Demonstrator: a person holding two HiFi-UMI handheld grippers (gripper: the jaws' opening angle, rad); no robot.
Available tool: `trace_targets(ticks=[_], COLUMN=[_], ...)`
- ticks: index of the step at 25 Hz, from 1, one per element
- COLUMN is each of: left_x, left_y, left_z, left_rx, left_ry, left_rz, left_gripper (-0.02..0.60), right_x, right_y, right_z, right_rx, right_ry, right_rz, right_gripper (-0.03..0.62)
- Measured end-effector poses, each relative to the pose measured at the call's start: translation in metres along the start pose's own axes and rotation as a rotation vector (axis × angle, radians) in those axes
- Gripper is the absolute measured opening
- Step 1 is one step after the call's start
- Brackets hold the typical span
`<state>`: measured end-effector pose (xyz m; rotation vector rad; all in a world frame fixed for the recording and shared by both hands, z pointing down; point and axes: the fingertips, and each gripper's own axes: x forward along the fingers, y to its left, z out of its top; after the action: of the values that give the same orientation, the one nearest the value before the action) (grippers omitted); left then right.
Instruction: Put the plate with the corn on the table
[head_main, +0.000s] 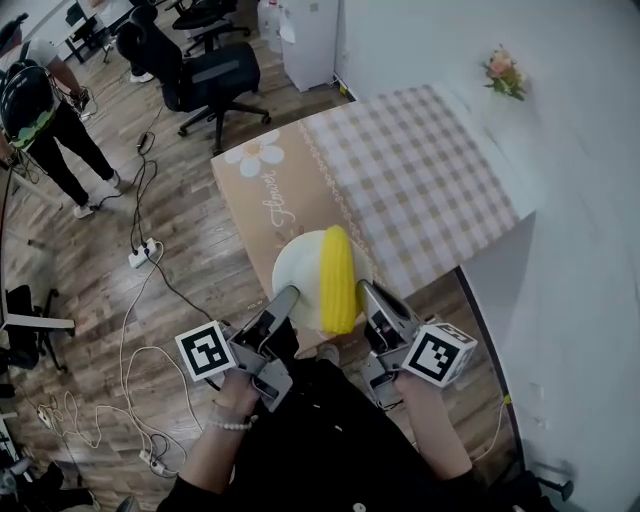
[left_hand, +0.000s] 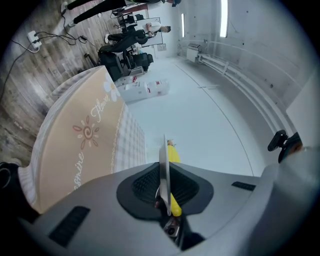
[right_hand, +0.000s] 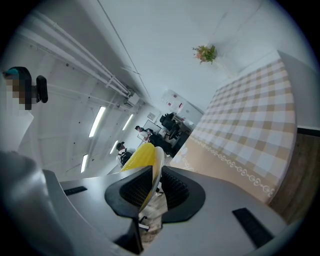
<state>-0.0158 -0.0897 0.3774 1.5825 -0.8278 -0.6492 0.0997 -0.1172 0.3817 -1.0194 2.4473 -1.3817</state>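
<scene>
Plate (head_main: 295, 270) rim between fingers (head_main: 283, 303), each side

Reaching forward with left gripper (head_main: 289, 296) and right gripper (head_main: 364, 290), side by side, forearms bent in close; pinching opposite edges of plate (head_main: 298, 265) in both pairs of jaws.

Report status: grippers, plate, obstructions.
Left gripper shut on plate rim, right gripper likewise. Corn on plate, at near edge of table. Nothing in the way.

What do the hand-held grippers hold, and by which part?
The white plate with corn: left hand-held gripper on its left rim, right hand-held gripper on its right rim.
</scene>
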Motion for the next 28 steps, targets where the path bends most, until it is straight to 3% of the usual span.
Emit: trace_targets(ticks=[20,28], left_x=[0.038,0.032], left_y=[0.017,0.034], left_z=[0.005,0.03], left_rx=[-0.01,-0.018], left_ry=[0.157,0.187], left_rz=[0.007,0.024], left_gripper=[0.041,0.04], right_x=[0.001,0.025], right_y=[-0.027,-0.026], right_z=[0.009,-0.002], right_rx=[0.016,0.012], right_ry=[-0.075,-0.067], right_rz=[-0.138,-0.176], right_gripper=[0.087,0.087])
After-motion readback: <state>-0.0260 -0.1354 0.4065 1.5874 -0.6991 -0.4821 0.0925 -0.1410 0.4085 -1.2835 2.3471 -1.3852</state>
